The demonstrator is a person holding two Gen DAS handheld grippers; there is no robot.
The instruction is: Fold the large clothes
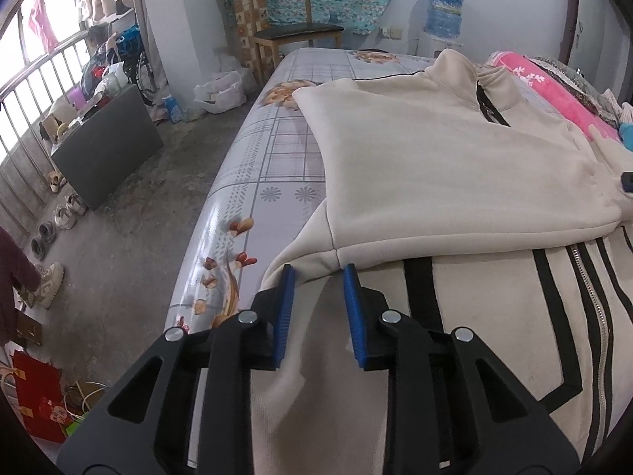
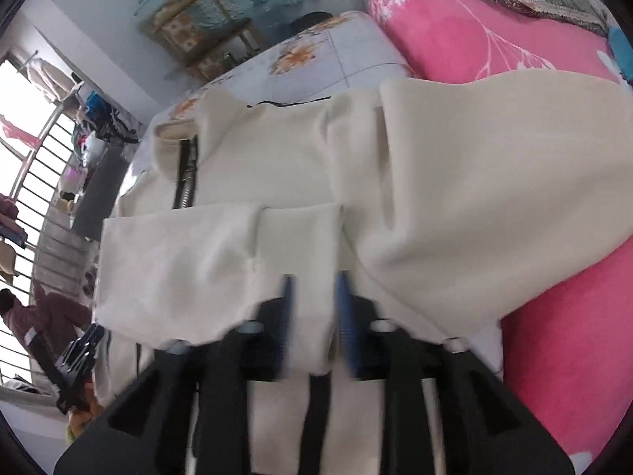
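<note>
1. A cream zip-up jacket [image 1: 435, 166] lay across the bed [image 1: 273, 166], its sleeve folded over the body and black stripes showing on the near part.
2. The left gripper [image 1: 318, 273] hovered at the jacket's near fold, its blue pads [image 1: 287, 308] narrowly apart with the cloth beneath them, not pinched.
3. The right gripper [image 2: 314, 289] appeared blurred above the jacket [image 2: 253, 182]; its fingers stood narrowly apart with cloth showing between them, though I could not tell whether they gripped it.
4. A pink blanket [image 2: 455, 27] lay beside the jacket.
5. A wooden chair [image 1: 292, 31] stood beyond the bed.
</note>
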